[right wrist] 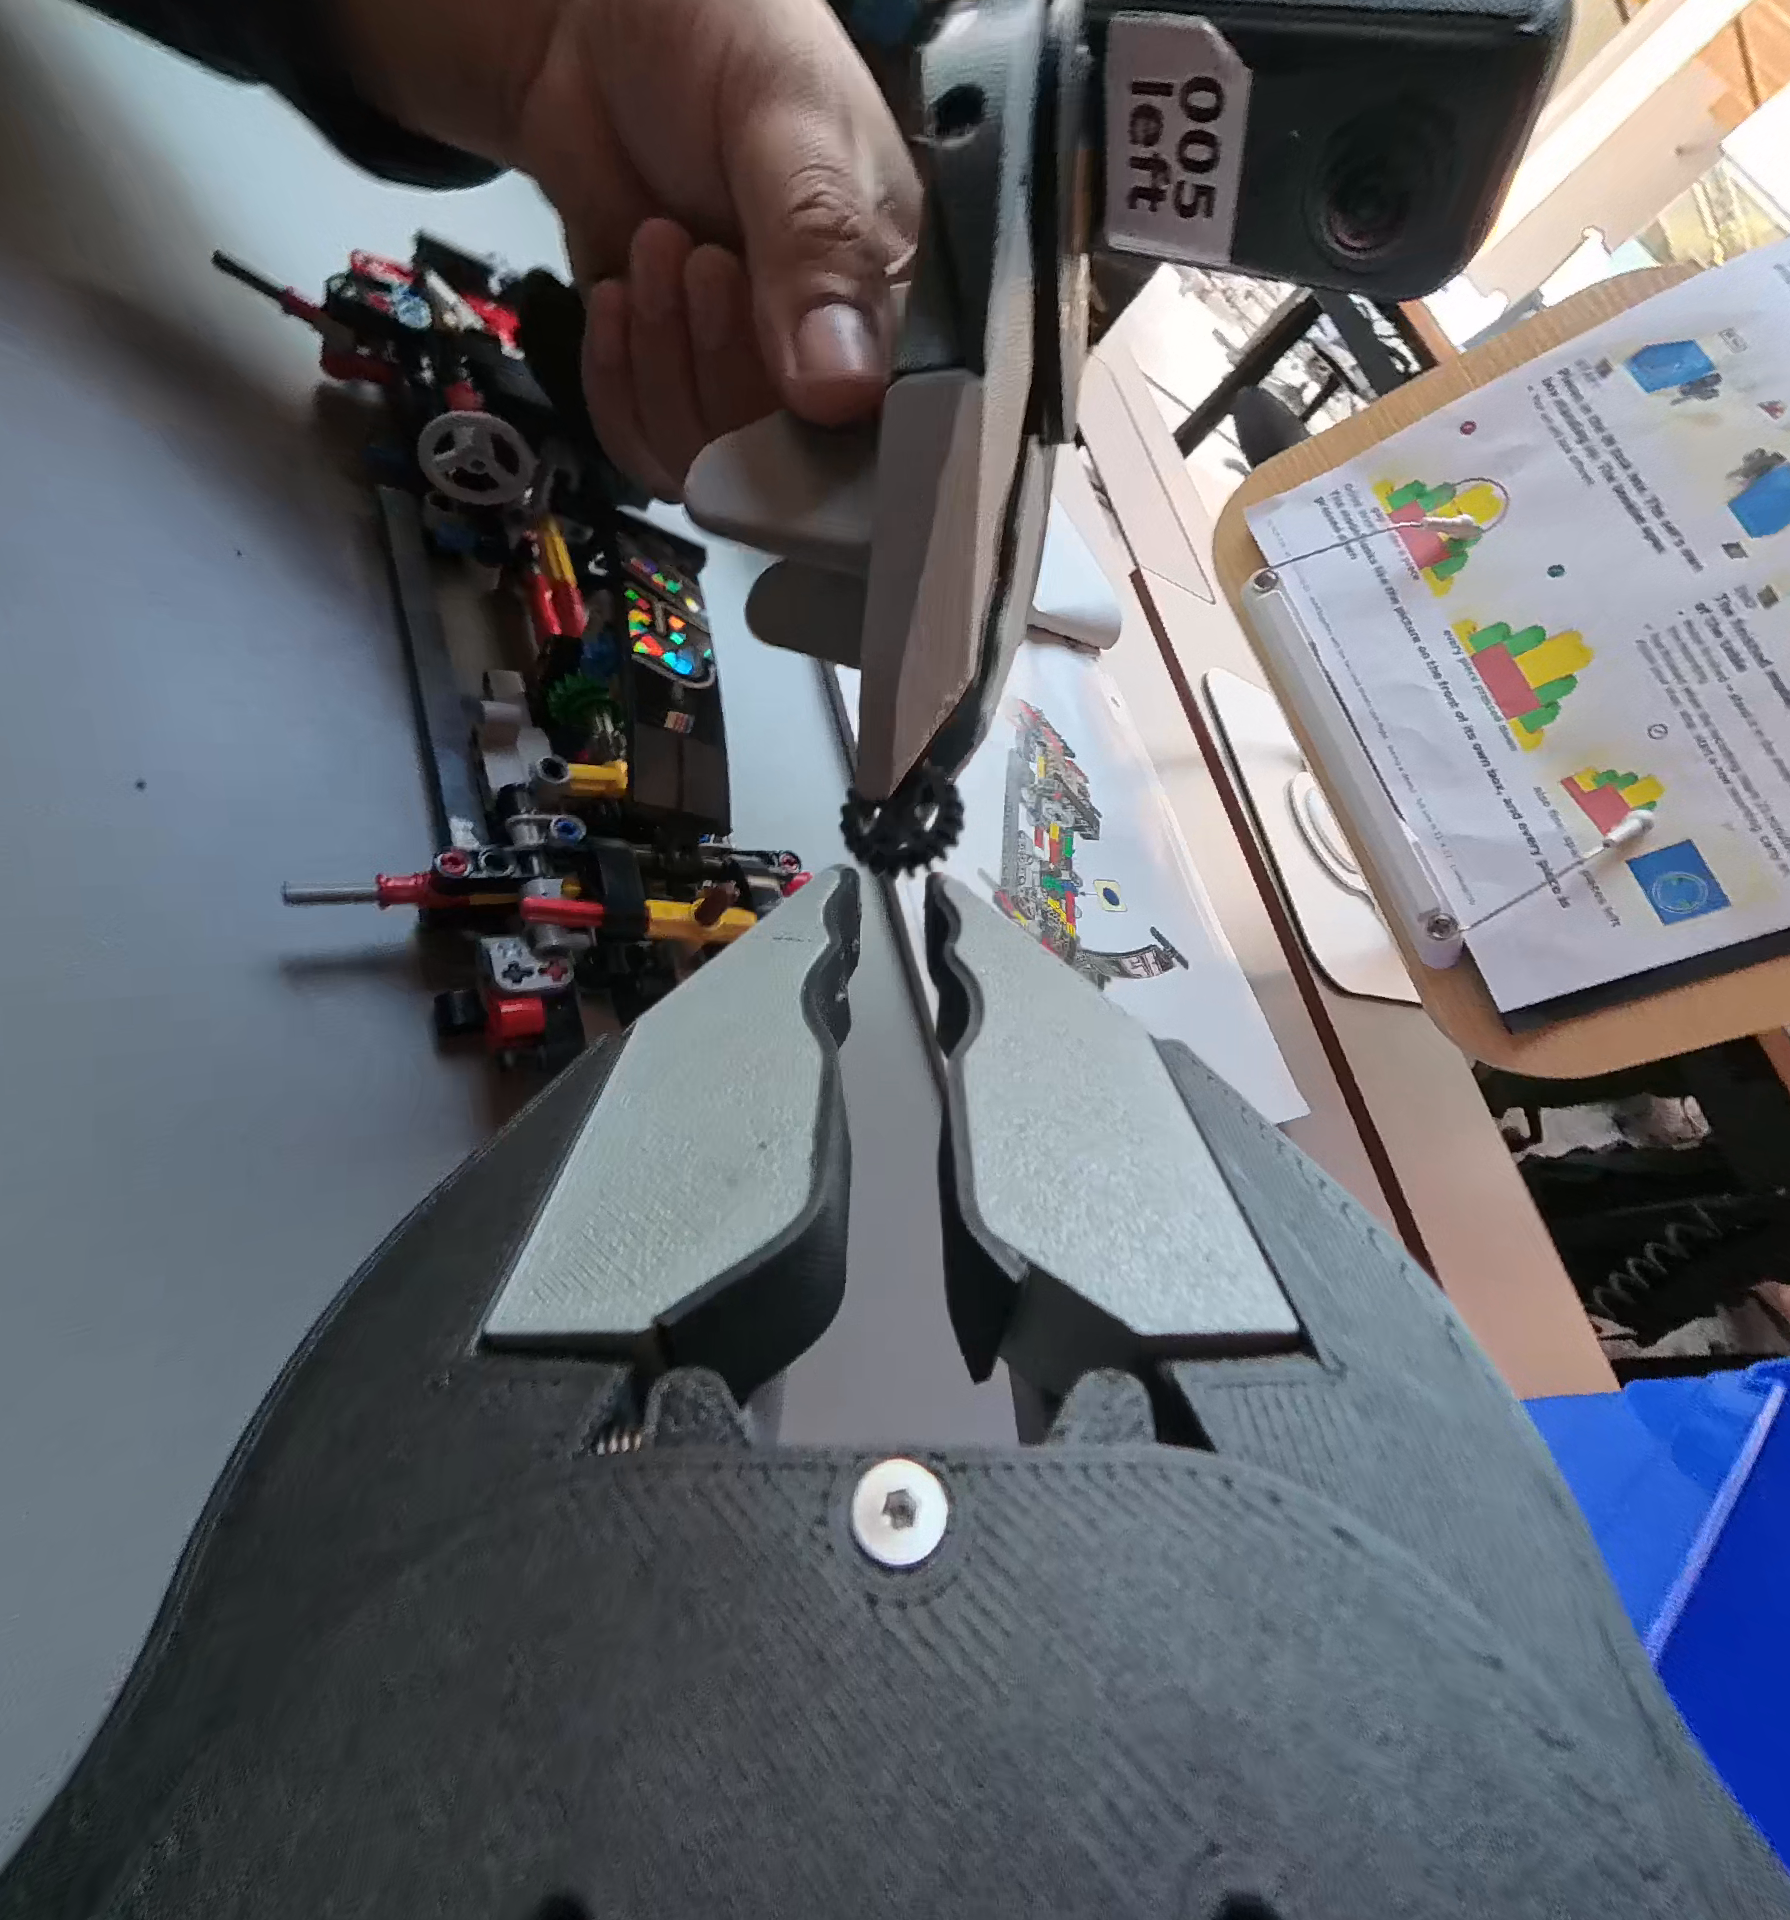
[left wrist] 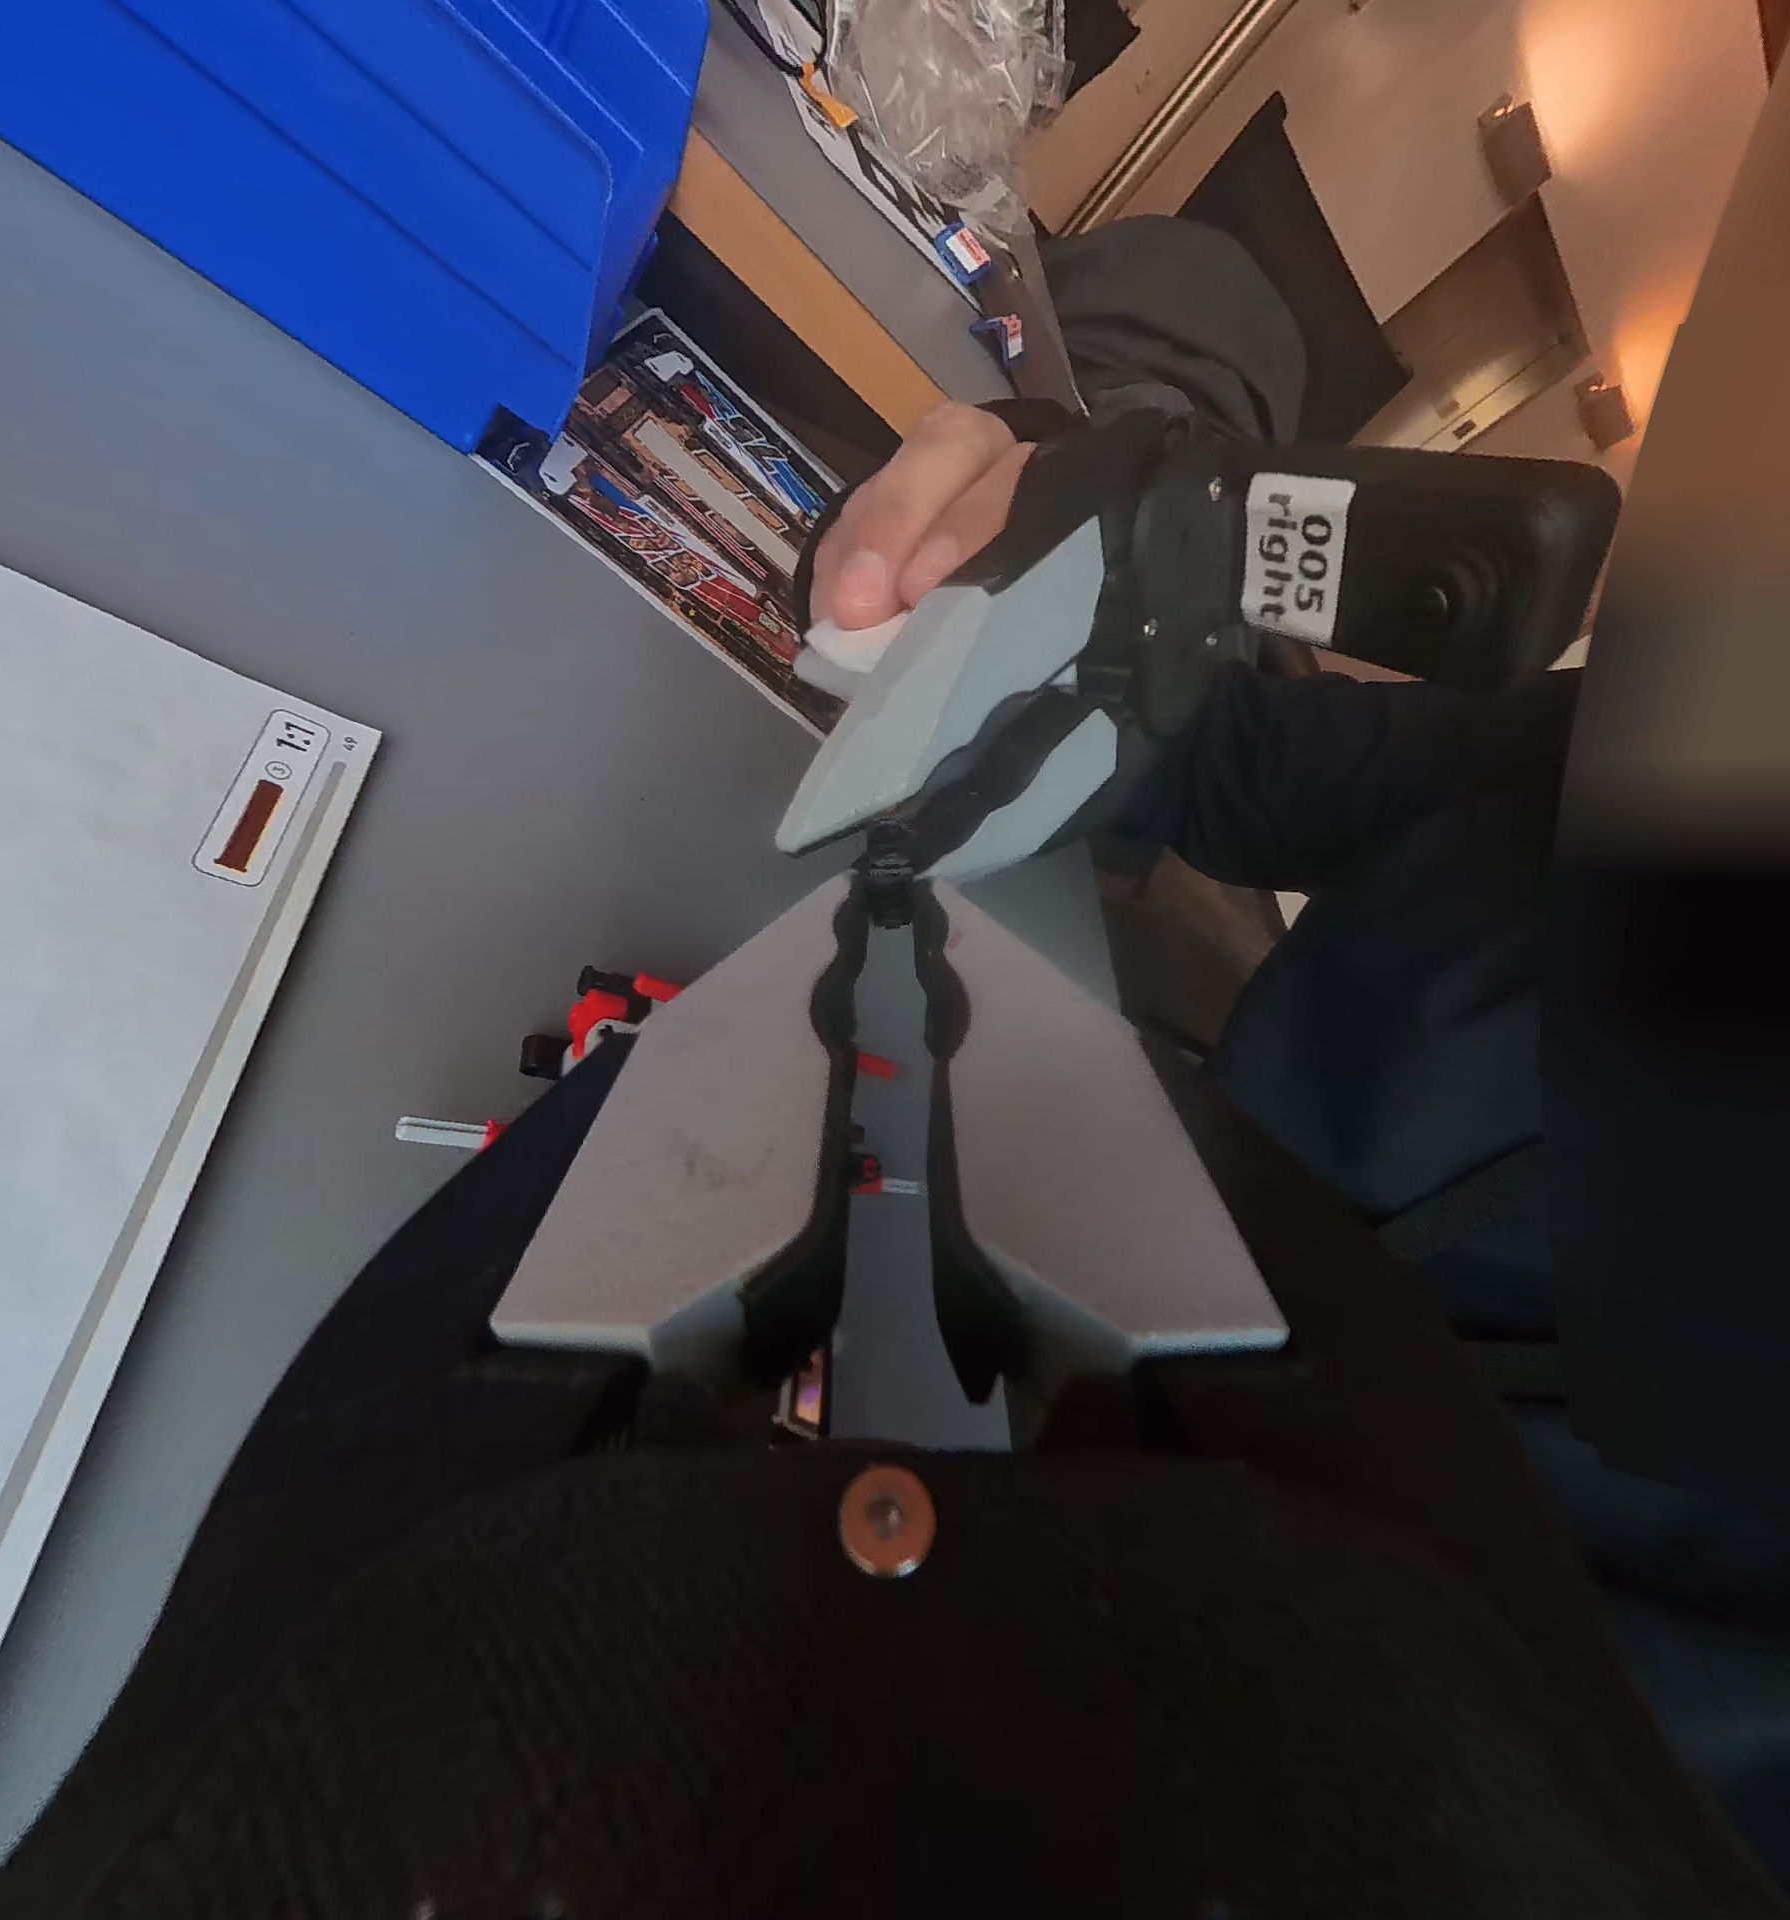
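Matt black plastic gear (right wrist: 899,821), glossy blue plastic bin (left wrist: 330,177), smooth grey table (left wrist: 517,665).

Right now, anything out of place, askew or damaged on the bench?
Nothing looks damaged or spilled. One oddity: the small black gear is in the air, pinched at its rim by the left gripper, above the table, away from the half-built toy car.

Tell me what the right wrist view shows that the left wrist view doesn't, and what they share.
Only the right wrist view shows the partly built brick vehicle with its grey steering wheel, and the clipboard carrying a printed sheet. Only the left wrist view shows the blue bins, a printed box lid beside them and a clear plastic bag. Both show the small black gear, pinched at the tip of the left tool, while the right tool is open just short of it, plus the open instruction booklet.
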Demonstrator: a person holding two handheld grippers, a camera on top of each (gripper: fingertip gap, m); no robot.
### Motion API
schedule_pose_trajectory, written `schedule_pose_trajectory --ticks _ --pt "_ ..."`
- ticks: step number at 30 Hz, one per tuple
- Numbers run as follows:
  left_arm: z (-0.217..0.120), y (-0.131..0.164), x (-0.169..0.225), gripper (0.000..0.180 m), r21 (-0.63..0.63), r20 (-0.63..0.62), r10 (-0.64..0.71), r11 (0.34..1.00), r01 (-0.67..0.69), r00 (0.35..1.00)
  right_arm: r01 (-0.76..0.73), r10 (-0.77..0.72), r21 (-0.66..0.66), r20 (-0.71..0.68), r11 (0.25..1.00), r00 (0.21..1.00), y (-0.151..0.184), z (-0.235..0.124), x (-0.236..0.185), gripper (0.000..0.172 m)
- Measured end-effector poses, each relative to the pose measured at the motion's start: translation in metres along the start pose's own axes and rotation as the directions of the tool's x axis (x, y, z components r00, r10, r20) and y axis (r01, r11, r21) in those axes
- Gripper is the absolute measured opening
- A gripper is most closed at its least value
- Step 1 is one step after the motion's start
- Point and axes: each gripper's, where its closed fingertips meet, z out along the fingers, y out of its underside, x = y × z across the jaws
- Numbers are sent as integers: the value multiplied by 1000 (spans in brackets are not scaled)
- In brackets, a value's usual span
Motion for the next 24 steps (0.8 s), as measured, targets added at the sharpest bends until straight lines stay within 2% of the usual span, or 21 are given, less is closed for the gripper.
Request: schedule_pose_trajectory --ticks 3,6,10,13,20,24 --pt "0 3 6 5 -17 -56 -40 999 39 998 67 -68 26 19 997 998 -4 -6 -3 21" --pt "4 10 15 5 -61 -110 -64 997 57 992 65 -71 85 65 994 995 -15 -12 -9 31" --pt "10 16 23 5 -92 -159 -78 994 63 984 109 -124 141 107 984 986 -26 -18 -21 20" --pt "10 15 28 5 -91 -199 -100 992 84 975 168 -181 128 90 977 979 -26 -18 -23 21" --pt "6 10 39 5 -69 -299 -149 989 134 943 109 -128 181 94 977 987 -37 -25 -20 19" --pt "3 3 31 6 -28 -261 -122 993 119 958 42 -55 161 72 986 996 -33 -20 -11 19"
